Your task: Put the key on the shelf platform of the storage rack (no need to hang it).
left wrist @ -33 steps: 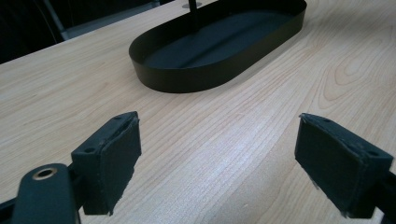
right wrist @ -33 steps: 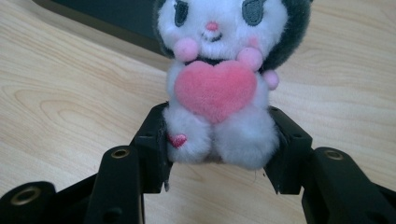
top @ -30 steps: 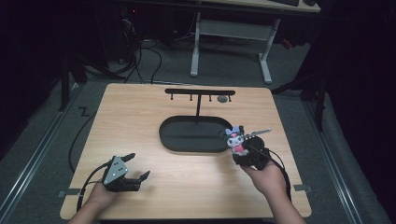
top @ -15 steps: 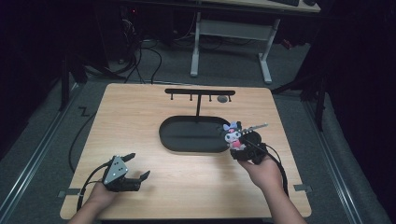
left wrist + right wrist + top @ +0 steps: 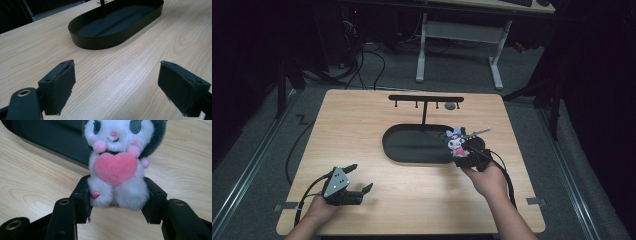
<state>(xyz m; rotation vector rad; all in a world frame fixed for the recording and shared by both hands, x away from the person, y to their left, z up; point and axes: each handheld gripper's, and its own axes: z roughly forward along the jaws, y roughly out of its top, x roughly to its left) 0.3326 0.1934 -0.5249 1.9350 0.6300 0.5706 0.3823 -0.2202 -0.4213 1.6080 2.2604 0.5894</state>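
A small plush toy (image 5: 117, 162), white with a dark hood and a pink heart on its chest, is shown clamped by its lower body between the fingers of the right gripper (image 5: 117, 200). In the high view the plush toy (image 5: 455, 142) is held upright just beside the right end of the black oval tray (image 5: 412, 155), near its rim, with the right gripper (image 5: 469, 159) below it and the person's right hand (image 5: 487, 180) behind. A thin metal chain or loop appears to stick out from the head of the toy toward the right; its detail is too small to be made out.

The left gripper (image 5: 354, 192) is seen near the front left of the tabletop (image 5: 362, 130), well apart from the tray. Its fingers (image 5: 58, 85) are spread wide with nothing between them, and only bare wood and the tray (image 5: 100, 42) lie ahead of it.

A black rack with short hooks (image 5: 426, 100) stands at the back of the tray, its post rising from the tray. No item is seen hanging from the hooks, though a small round grey object (image 5: 451, 106) lies near its right end.

The pick-up is judged complete: the toy is secured and off the tabletop. The placing is judged still to be done, whether the toy is to be hung on a hook by its loop or set in the tray, which cannot be told.
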